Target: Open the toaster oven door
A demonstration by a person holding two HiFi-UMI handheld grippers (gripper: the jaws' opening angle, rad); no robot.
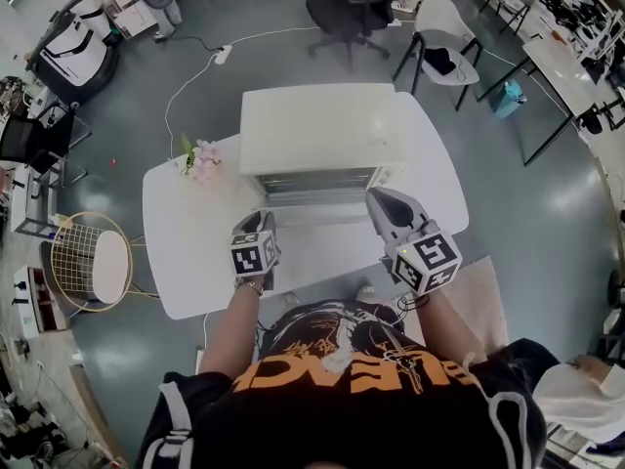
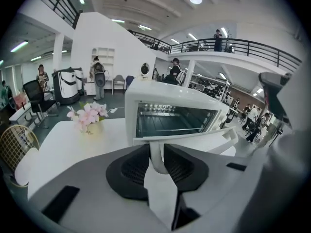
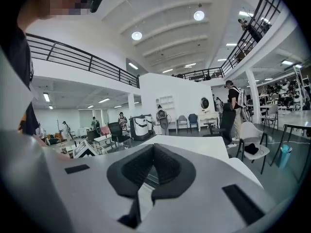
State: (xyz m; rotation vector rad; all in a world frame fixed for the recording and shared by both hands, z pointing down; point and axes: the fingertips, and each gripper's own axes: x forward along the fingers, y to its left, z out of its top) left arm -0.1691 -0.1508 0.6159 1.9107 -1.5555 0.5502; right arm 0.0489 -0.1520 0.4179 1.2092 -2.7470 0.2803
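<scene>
A white toaster oven (image 1: 317,125) stands on a white table (image 1: 186,233). Its door (image 1: 312,208) is lowered towards me, and the left gripper view shows the rack inside the oven (image 2: 167,118). My left gripper (image 1: 264,221) reaches to the door's front edge. Its black pads sit against both sides of the white door handle (image 2: 156,155), so the left gripper (image 2: 156,152) is shut on it. My right gripper (image 1: 379,199) hovers by the oven's front right corner. The right gripper (image 3: 154,152) has its pads meeting at the tips with nothing between them, and the oven's top (image 3: 194,147) lies just beyond.
A small vase of pink flowers (image 1: 200,159) stands on the table left of the oven. A wire chair (image 1: 88,257) is at the table's left. A black office chair (image 1: 352,13) and a white chair (image 1: 439,37) stand behind. A cable (image 1: 190,76) lies on the floor.
</scene>
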